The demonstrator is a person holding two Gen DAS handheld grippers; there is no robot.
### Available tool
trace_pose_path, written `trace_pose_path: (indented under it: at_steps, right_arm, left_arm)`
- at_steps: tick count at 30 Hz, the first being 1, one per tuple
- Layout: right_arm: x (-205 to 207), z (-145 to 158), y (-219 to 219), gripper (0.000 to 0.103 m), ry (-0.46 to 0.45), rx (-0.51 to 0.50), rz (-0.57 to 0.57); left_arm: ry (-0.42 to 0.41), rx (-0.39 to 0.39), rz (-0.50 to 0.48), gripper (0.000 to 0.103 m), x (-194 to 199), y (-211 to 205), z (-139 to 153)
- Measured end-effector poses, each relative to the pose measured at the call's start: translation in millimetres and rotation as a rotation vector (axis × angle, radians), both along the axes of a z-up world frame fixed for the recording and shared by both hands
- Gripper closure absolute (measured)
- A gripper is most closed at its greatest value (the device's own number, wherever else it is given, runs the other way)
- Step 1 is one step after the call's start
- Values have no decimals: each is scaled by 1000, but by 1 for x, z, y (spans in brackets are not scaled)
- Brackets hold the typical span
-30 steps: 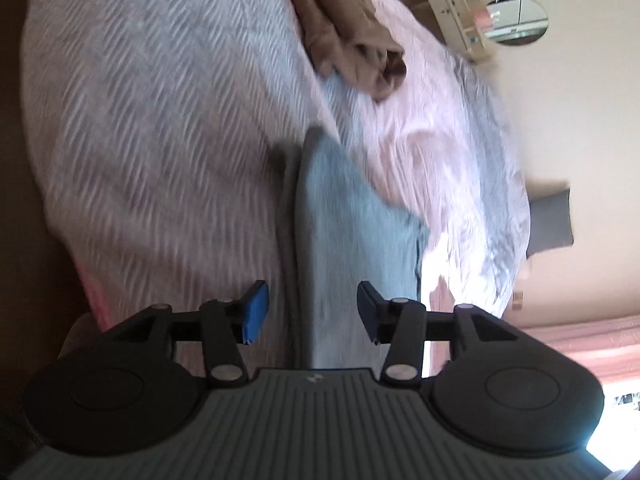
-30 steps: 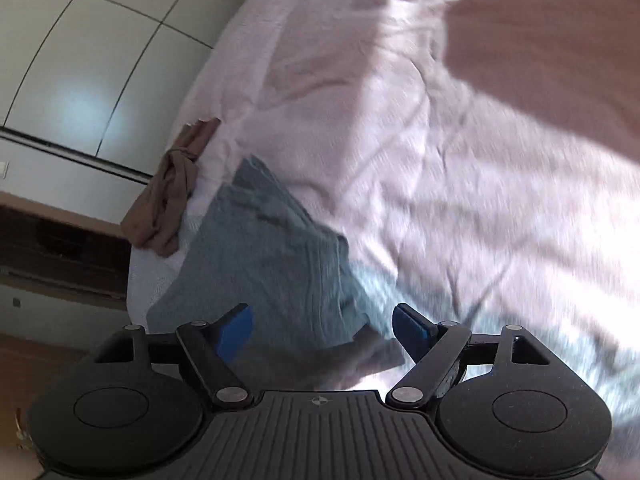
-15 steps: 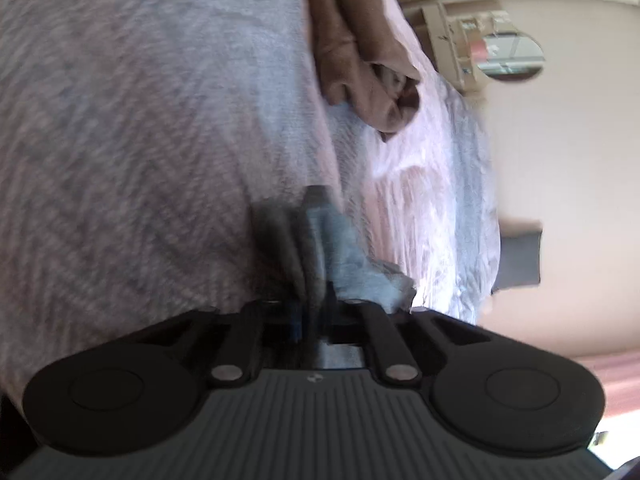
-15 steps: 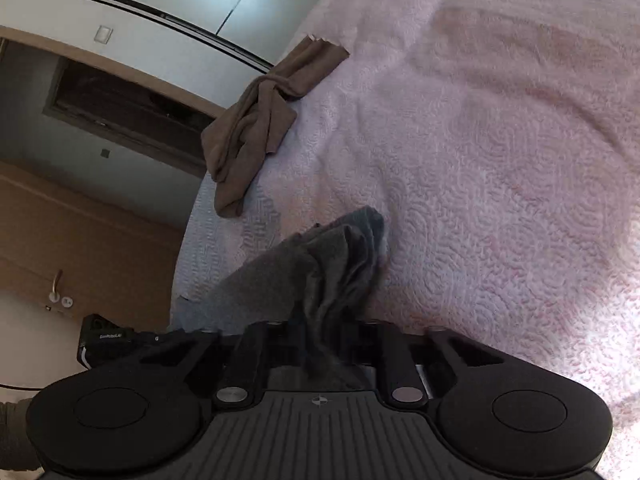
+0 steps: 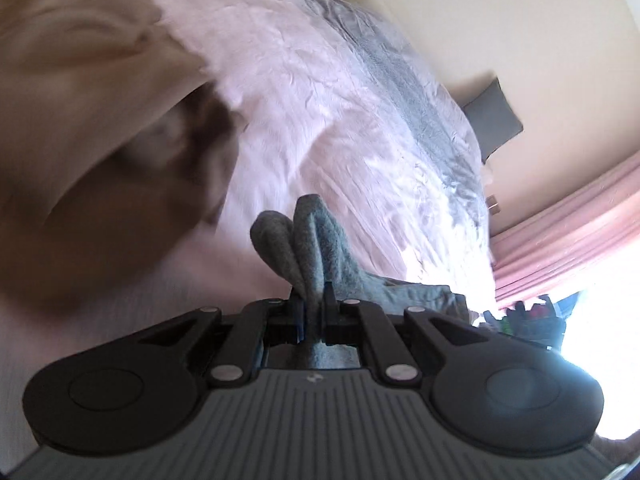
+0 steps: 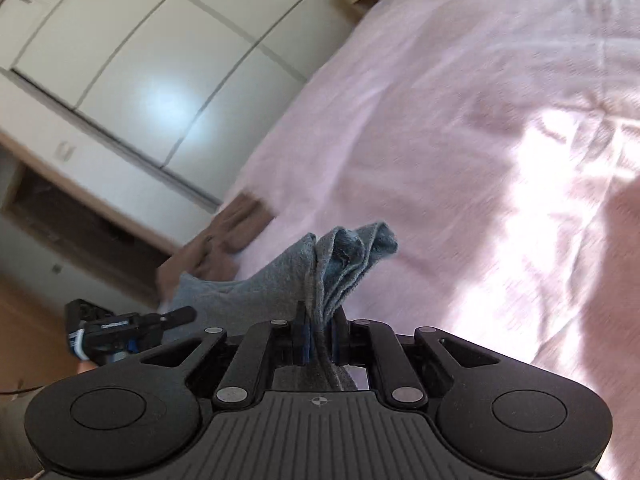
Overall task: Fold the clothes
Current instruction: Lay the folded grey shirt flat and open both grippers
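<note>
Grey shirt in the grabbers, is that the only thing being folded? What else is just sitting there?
Part of the job:
grey garment, pinched by the left gripper and the right gripper
pink bedspread, the folding surface

Just lying about:
brown garment
dark cushion
white wardrobe

left tool [image 5: 315,312] pinching grey garment [image 5: 320,240], pink bedspread [image 5: 320,120]

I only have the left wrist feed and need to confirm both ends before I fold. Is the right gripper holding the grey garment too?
Observer: Yes, the right gripper is shut on the grey garment, bunched between its fingers.
Operator: Can you see my left gripper from there?
Observer: Yes, the left gripper shows low on the left side of the right view, beside the same cloth.
Operator: What's behind it?
Observer: A white wardrobe beyond the bed.
</note>
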State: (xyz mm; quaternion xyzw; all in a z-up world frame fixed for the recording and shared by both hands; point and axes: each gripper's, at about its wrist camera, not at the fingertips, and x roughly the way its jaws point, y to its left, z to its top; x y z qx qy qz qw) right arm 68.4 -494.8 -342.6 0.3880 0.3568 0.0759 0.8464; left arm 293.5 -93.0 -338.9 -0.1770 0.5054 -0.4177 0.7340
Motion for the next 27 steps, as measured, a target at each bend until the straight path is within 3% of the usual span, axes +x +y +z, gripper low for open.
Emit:
trace_pose_path:
  at_steps: [2, 4, 5, 8, 10, 11, 12, 14, 16, 22, 27]
  right_arm:
    - [15, -12, -4, 94, 96, -80, -64]
    - [20, -15, -6, 62, 167, -148, -154]
    - [16, -10, -4, 40, 164, -203, -221]
    - [3, 16, 16, 39, 102, -326, -261]
    - [-3, 30, 38, 41, 77, -377, -186]
    - [0, 33, 54, 50, 76, -415, -116]
    - [3, 36, 70, 54, 76, -455, -45]
    - [17, 30, 95, 54, 82, -541, 59]
    - [34, 13, 110, 54, 97, -610, 105]
    - [75, -12, 83, 54, 117, -646, -9]
    - [48, 24, 66, 54, 124, -614, -147]
  left_arm:
    - [-22, 86, 13, 94, 16, -21, -11]
    - [-51, 138, 72, 91, 21, -28, -14]
    - [-67, 142, 114, 90, 19, -26, -10]
    - [-106, 107, 185, 91, 1, -16, 9]
    - [-134, 102, 79, 99, -15, -24, 22]
    - [-150, 105, 6, 99, -25, -30, 26]
    - [-165, 112, -63, 99, -35, -38, 28]
    - [-199, 140, -171, 99, -50, -59, 21]
    - [-252, 189, -215, 99, -56, -75, 10]
    - [-340, 261, -67, 100, -18, -89, -12]
    - [-342, 265, 43, 97, -11, -64, 17]
